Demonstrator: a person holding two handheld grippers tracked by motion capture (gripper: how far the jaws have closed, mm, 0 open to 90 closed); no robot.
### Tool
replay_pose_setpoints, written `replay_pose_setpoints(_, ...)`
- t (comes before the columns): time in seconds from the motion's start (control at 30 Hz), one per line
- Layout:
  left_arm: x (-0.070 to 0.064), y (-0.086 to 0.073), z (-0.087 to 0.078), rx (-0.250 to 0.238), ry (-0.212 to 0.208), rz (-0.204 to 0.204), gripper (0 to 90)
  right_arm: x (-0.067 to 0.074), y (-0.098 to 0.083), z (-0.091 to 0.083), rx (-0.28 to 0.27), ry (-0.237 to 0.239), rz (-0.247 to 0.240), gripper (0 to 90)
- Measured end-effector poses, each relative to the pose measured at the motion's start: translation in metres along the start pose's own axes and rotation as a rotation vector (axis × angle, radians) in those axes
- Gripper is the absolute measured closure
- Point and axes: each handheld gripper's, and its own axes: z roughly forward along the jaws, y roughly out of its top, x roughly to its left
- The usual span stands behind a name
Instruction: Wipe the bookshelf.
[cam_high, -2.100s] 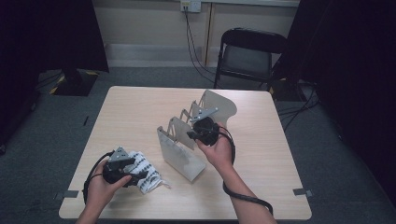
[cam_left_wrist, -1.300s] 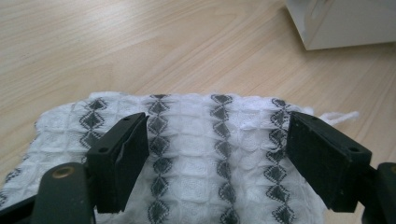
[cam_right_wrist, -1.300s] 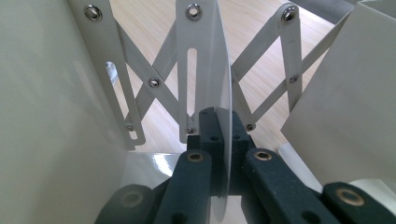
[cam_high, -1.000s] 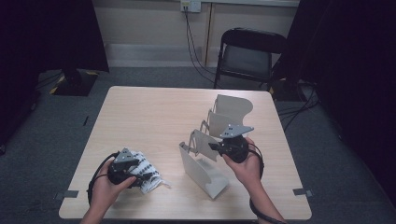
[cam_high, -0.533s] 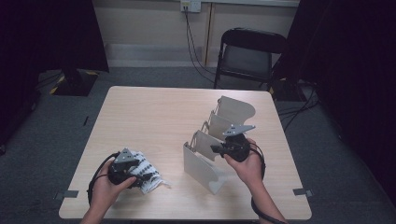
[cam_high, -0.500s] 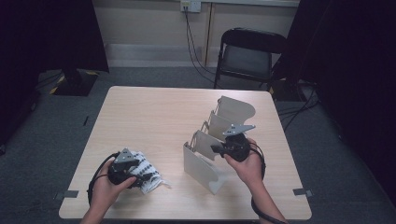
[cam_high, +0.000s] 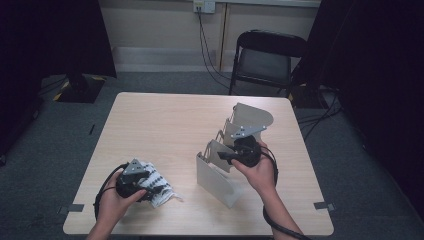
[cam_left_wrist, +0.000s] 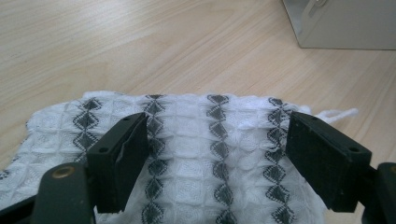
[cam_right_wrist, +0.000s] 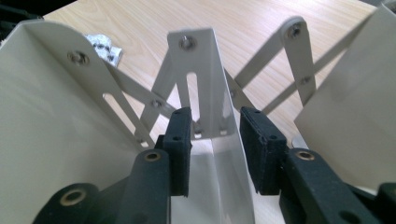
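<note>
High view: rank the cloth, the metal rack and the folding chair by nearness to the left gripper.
From the left gripper:
1. Cloth, right at its jaws, near-left of the table.
2. Metal rack, to the right, at the right gripper.
3. Folding chair, beyond the table's far edge.

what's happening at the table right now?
A person works two handheld grippers. The right gripper straddles a middle divider of the beige expanding metal rack; its jaws have just been opening and stand apart from the plate. The left gripper rests over a white cloth with black diamonds near the table's front-left corner, jaws wide on either side of it.
</note>
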Motion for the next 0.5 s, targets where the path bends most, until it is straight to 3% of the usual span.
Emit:
replay_pose_setpoints(0.27, 0.001, 0.0, -0.001, -0.002, -0.001, 0.0, 21.4, 0.0, 0.011, 0.012, 0.03, 0.003, 0.013, 71.5)
replay_pose_setpoints(0.43, 0.002, 0.0, -0.001, 0.001, 0.0, 0.003, 21.5, 0.0, 0.012, 0.013, 0.029, -0.019, -0.006, 86.4)
replay_pose_setpoints(0.5, 0.002, 0.0, -0.001, -0.001, -0.001, 0.001, 21.6, -0.002, 0.012, 0.012, 0.025, -0.006, -0.004, 88.4)
